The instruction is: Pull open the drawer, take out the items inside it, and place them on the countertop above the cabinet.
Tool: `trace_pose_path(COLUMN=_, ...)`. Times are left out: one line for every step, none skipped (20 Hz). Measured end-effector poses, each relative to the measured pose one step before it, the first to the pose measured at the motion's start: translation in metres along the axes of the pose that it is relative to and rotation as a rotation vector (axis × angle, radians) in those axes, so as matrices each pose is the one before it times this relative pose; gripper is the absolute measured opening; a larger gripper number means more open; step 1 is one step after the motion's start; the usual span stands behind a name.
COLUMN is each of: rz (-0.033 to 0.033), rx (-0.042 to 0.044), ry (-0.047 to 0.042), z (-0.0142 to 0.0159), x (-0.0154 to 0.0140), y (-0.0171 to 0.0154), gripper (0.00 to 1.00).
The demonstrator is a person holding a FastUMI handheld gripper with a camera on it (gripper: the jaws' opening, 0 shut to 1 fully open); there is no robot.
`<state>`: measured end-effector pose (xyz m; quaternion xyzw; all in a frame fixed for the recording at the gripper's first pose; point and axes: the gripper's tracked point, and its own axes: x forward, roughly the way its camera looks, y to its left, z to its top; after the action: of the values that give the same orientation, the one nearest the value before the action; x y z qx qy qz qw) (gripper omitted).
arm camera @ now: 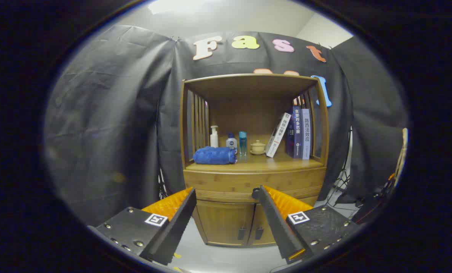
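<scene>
Claw (226, 195) spread (nothing held), drawer (254, 183) closed beyond, blue towel (214, 156) on countertop (282, 163).

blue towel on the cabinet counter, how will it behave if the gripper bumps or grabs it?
The blue towel is rolled into a soft bundle, so it would likely sag and deform rather than hold shape. It probably slides or unrolls when pushed, and might nudge the small bottle close behind it. The gripper, fingers open, is well short of the countertop.

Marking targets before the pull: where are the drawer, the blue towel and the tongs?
drawer (254, 184), gripper view, front panel.
blue towel (214, 156), gripper view, its middle.
tongs (226, 194), gripper view, open, midway between tips.
</scene>
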<state>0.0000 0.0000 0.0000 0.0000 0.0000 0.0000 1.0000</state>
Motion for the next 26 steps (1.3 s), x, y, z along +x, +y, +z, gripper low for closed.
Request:
trace_pose_path(rz=-0.02322, rx=0.00042, ry=0.00155, z=-0.00283, x=-0.00045, y=-0.00413, gripper=0.99)
trace_pose_path(rz=-0.02774, rx=-0.00461, ry=-0.00133, z=-0.00296, x=-0.00077, y=-0.00422, gripper=0.99)
trace_pose_path(rz=-0.02306, rx=-0.00887, ry=-0.00216, z=-0.00202, x=0.00029, y=-0.00289, gripper=0.99)
trace_pose_path(rz=-0.01873, rx=-0.01275, ry=-0.00013, z=-0.00282, x=0.00130, y=-0.00160, gripper=0.99)
trace_pose_path(rz=-0.00628, rx=-0.01681, ry=0.00901, z=-0.00378, x=0.00152, y=-0.00068, gripper=0.99)
trace_pose_path(rz=-0.00905, rx=-0.00359, ry=0.01671, z=-0.00706, x=0.00274, y=-0.00131, gripper=0.99)
trace_pose_path(rz=-0.00016, rx=0.00368, ry=0.02022, z=-0.00538, x=0.00318, y=0.00044, gripper=0.99)
trace_pose_path(rz=0.01775, rx=-0.00632, ry=0.00605, z=-0.00193, x=0.00297, y=0.00456, gripper=0.99)
trace_pose_path(rz=0.01324, rx=-0.00915, ry=-0.00407, z=0.00061, x=0.00289, y=0.00318, gripper=0.99)
trace_pose_path(rz=-0.01612, rx=-0.00379, ry=0.01467, z=-0.00593, x=0.00056, y=-0.00551, gripper=0.99)
trace_pose_path(rz=-0.02390, rx=0.00471, ry=0.00914, z=-0.00449, x=-0.00018, y=-0.00502, gripper=0.99)
trace_pose_path(rz=-0.02378, rx=0.01445, ry=-0.01461, z=0.00272, x=-0.00014, y=-0.00350, gripper=0.99)
trace_pose_path(rz=-0.00861, rx=0.01402, ry=-0.02580, z=0.00605, x=0.00044, y=0.00157, gripper=0.99)
trace_pose_path(rz=-0.00344, rx=0.00287, ry=-0.02622, z=0.00343, x=0.00112, y=0.00234, gripper=0.99)
trace_pose_path(rz=-0.00944, rx=-0.00297, ry=-0.00109, z=-0.00092, x=0.00108, y=-0.00078, gripper=0.99)
trace_pose_path(rz=-0.01582, rx=0.00138, ry=0.00695, z=-0.00445, x=-0.00100, y=-0.00345, gripper=0.99)
trace_pose_path(rz=-0.00539, rx=0.00869, ry=-0.01442, z=0.00390, x=0.00024, y=0.00034, gripper=0.99)
trace_pose_path(rz=0.00447, rx=0.01732, ry=-0.02507, z=0.00801, x=0.00055, y=0.00394, gripper=0.99)
trace_pose_path(rz=0.00339, rx=0.00709, ry=-0.01901, z=0.00478, x=0.00132, y=0.00167, gripper=0.99)
trace_pose_path(rz=-0.00598, rx=-0.00422, ry=0.00178, z=-0.00205, x=0.00173, y=-0.00280, gripper=0.99)
trace_pose_path(rz=-0.00624, rx=-0.01183, ry=0.00662, z=-0.00043, x=0.00090, y=-0.00312, gripper=0.99)
trace_pose_path(rz=0.00401, rx=-0.01016, ry=-0.00659, z=0.00326, x=0.00121, y=0.00115, gripper=0.99)
trace_pose_path(rz=0.00738, rx=-0.00792, ry=-0.00653, z=0.00238, x=0.00243, y=0.00151, gripper=0.99)
trace_pose_path(rz=-0.00363, rx=-0.00828, ry=0.00730, z=-0.00277, x=0.00224, y=-0.00159, gripper=0.99)
trace_pose_path(rz=-0.00908, rx=-0.00790, ry=0.00989, z=-0.00364, x=0.00289, y=-0.00265, gripper=0.99)
trace_pose_path(rz=-0.00371, rx=-0.00706, ry=0.00320, z=-0.00105, x=0.00324, y=-0.00049, gripper=0.99)
